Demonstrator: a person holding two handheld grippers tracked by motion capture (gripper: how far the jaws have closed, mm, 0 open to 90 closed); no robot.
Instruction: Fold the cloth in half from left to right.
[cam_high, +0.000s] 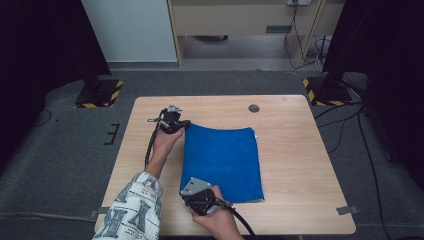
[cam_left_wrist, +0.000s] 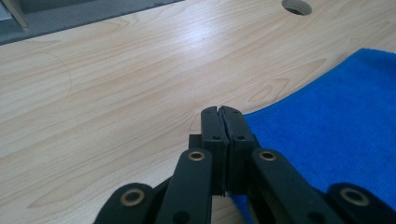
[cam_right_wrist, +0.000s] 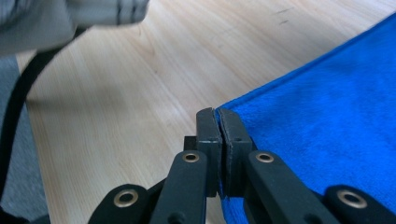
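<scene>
blue cloth (cam_high: 222, 162) at frame centre on table (cam_high: 300, 150) | left gripper (cam_left_wrist: 219, 112) pinching its upper-left corner | right gripper (cam_right_wrist: 218, 114) pinching lower-left corner | no readable writing

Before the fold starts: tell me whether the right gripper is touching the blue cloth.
Touching. The right gripper view shows the right gripper with jaws shut on the corner of the blue cloth.

A light wooden table (cam_high: 295, 150) with a round cable hole (cam_high: 254, 108) stands on grey carpet (cam_high: 60, 150). Behind it are a pale wall panel (cam_high: 130, 27) and a wooden desk frame (cam_high: 240, 20) with hanging cables (cam_high: 300, 40). Two black stands with yellow-striped bases (cam_high: 99, 93) flank the far corners beside dark curtains (cam_high: 35, 45).
</scene>
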